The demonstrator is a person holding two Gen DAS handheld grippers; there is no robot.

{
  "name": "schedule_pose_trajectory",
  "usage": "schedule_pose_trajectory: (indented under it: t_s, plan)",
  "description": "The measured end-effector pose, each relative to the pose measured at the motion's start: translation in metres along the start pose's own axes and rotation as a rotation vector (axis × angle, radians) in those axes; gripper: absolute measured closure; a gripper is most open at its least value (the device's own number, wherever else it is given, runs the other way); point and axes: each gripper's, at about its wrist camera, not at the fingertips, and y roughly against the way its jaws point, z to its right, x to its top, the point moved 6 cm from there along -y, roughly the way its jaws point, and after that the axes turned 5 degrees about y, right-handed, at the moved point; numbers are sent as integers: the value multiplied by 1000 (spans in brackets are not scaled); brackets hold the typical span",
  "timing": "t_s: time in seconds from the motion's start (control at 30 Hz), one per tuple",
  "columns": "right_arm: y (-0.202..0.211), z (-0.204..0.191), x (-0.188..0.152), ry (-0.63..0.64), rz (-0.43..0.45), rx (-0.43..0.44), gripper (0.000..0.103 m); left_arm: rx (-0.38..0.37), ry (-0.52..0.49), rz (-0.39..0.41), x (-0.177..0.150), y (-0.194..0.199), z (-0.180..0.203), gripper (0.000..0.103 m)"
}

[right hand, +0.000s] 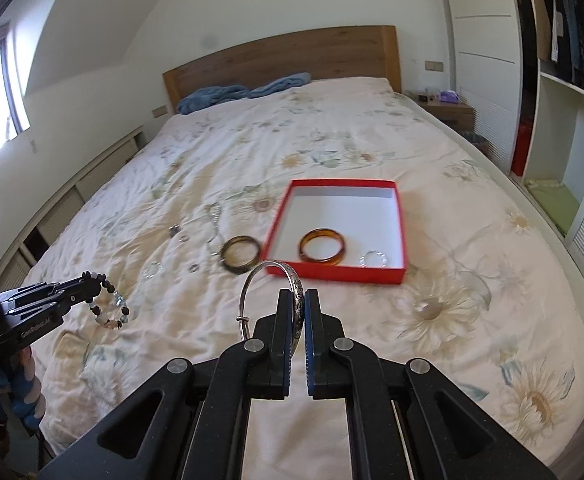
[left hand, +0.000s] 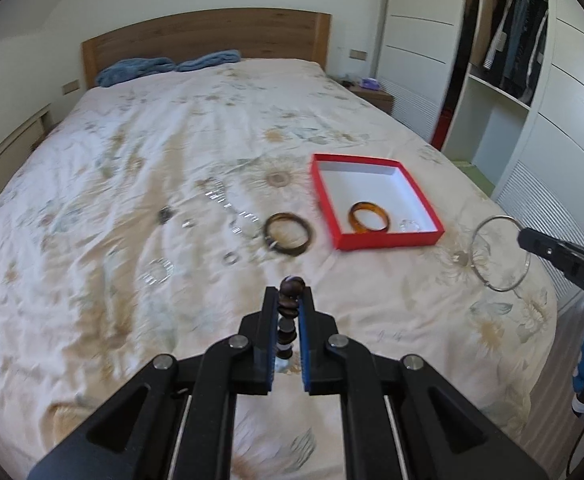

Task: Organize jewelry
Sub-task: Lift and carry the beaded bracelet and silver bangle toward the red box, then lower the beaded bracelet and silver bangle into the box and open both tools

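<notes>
Nearest, the left gripper point(left hand: 288, 300) is clamped on a beaded bracelet point(left hand: 288, 312), and the right gripper point(right hand: 299, 308) is pinched tight on a silver bangle point(right hand: 280, 280); both hang above the floral bedspread point(left hand: 132, 280). Beyond, a dark bangle point(left hand: 288, 234) lies just beside the red box point(left hand: 387, 240), which already holds an amber bangle point(left hand: 369, 216). Best to carry each piece over the rim, lower inside, then release one at a time.
</notes>
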Motion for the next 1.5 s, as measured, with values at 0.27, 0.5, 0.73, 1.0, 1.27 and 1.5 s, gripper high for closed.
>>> schedule_pose_trajectory:
  t_s: [0.27, 0.5, 0.73, 1.0, 1.27, 1.5]
  plan:
    - [-56, 56, 39, -35, -13, -22, 97, -89, -71, -8, 66, -72, 64, 95]
    - [-130, 99, 67, -69, -37, -33, 96, -114, -129, -25, 114, -158, 114, 95]
    - [-201, 123, 80, -107, -67, -15, 97, -113, -126, -39, 152, -234, 137, 95]
    - [-244, 120, 91, -120, -63, 46, 97, -146, -90, -83, 155, -288, 137, 95]
    - [-252, 120, 91, -151, -41, 86, 97, -146, -68, -115, 141, -310, 126, 95]
    - [-247, 140, 87, -187, -32, 38, 97, -106, -60, -146, 127, -322, 115, 95]
